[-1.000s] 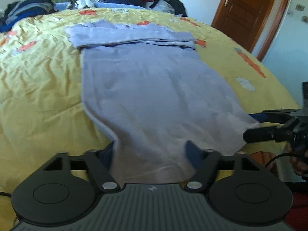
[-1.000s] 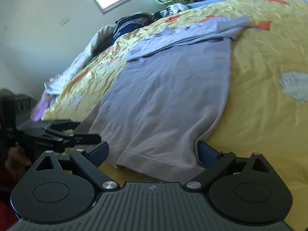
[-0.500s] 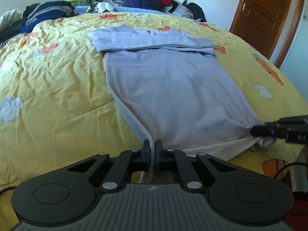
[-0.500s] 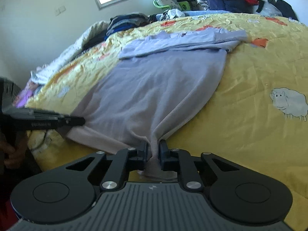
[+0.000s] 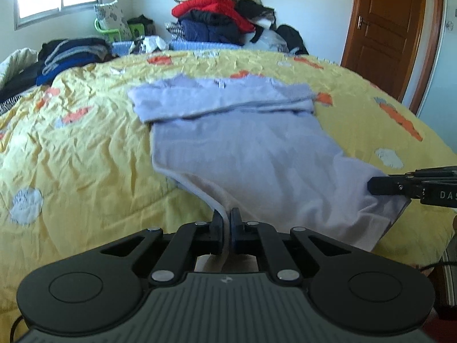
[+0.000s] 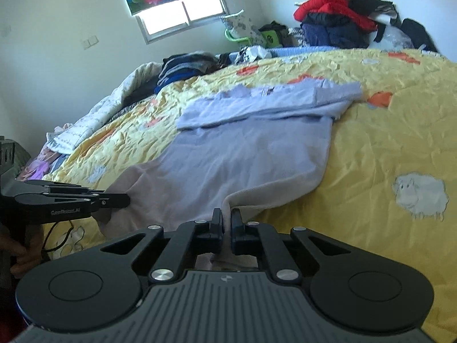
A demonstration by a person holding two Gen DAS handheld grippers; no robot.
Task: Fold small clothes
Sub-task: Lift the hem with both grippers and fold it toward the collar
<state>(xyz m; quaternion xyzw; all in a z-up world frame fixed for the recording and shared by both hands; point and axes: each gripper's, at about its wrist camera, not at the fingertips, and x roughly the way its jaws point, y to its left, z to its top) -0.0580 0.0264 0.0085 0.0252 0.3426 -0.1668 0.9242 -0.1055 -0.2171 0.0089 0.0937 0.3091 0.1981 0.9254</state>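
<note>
On the yellow bedspread lies the lilac shirt, spread lengthwise, collar end far from the cameras and its sleeves folded across the top into a neat band. And both near corners of the hem are off the bed! The left gripper is clamped on the hem's left corner, cloth pinched tight between the two dark pads, pale inner side of the fabric curling up towards them. Over in the right wrist view, the right gripper is clenched on the other corner, a ridge of fabric rising straight into its closed jaws. Each tool shows in the other's camera too: the right one reaches in from the right edge of the left view, tip buried in bunched cloth; the left one comes in from the left edge of the right view, a hand wrapped round its grip. Between the two, the hem sags in a soft curve while the rest of the shirt lies flat. Beyond it, cartoon sheep and orange patches dot the spread. At the far side, a heap of clothes topped with red, a window and a wooden door.
</note>
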